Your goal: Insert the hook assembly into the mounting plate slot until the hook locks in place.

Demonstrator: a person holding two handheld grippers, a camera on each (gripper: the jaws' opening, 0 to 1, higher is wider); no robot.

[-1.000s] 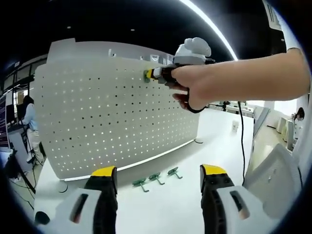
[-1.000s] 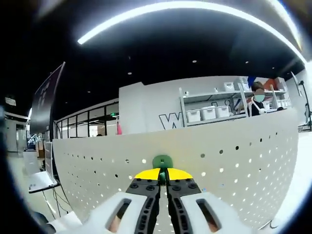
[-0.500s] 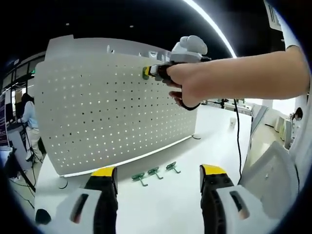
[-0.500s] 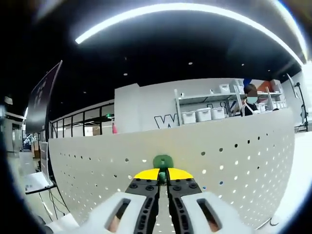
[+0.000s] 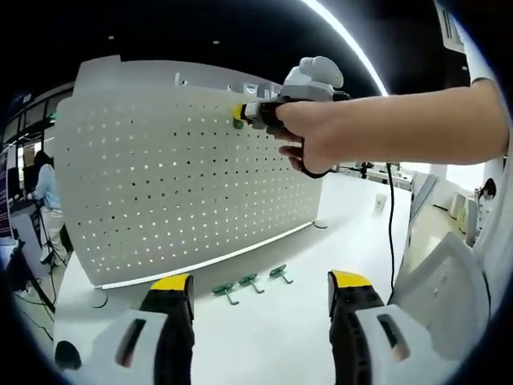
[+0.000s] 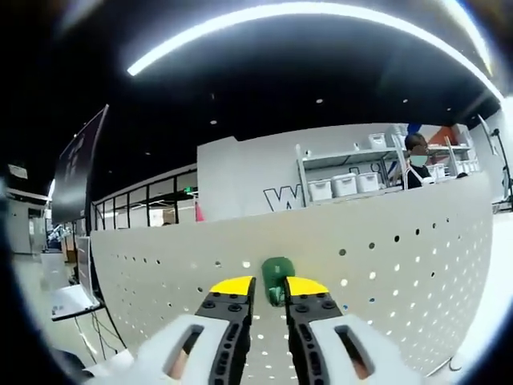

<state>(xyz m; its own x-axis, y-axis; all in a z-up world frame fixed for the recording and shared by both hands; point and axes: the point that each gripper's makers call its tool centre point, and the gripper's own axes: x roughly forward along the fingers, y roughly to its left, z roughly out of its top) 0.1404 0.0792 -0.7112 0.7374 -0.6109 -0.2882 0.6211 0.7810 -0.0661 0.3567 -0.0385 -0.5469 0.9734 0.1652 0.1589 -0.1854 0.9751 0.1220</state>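
The white perforated mounting plate (image 5: 176,176) stands upright on the table. Near its top edge a person's hand holds my right gripper (image 5: 243,115) against the plate, with a green hook (image 5: 238,123) at its tip. In the right gripper view the green hook (image 6: 277,273) sits against the plate (image 6: 385,265) between the yellow-tipped jaws, which stand a little apart; my right gripper (image 6: 270,287) is open. My left gripper (image 5: 260,282) hangs low above the table, open with nothing between its jaws.
Three spare green hooks (image 5: 252,282) lie in a row on the white table (image 5: 264,337) in front of the plate's foot. A cable (image 5: 393,216) hangs from the person's arm at the right. Shelves with boxes (image 6: 345,180) stand behind the plate.
My right gripper's jaws have parted; half a second ago they were shut on the green hook. The hook stays at the plate. The left gripper has barely moved.
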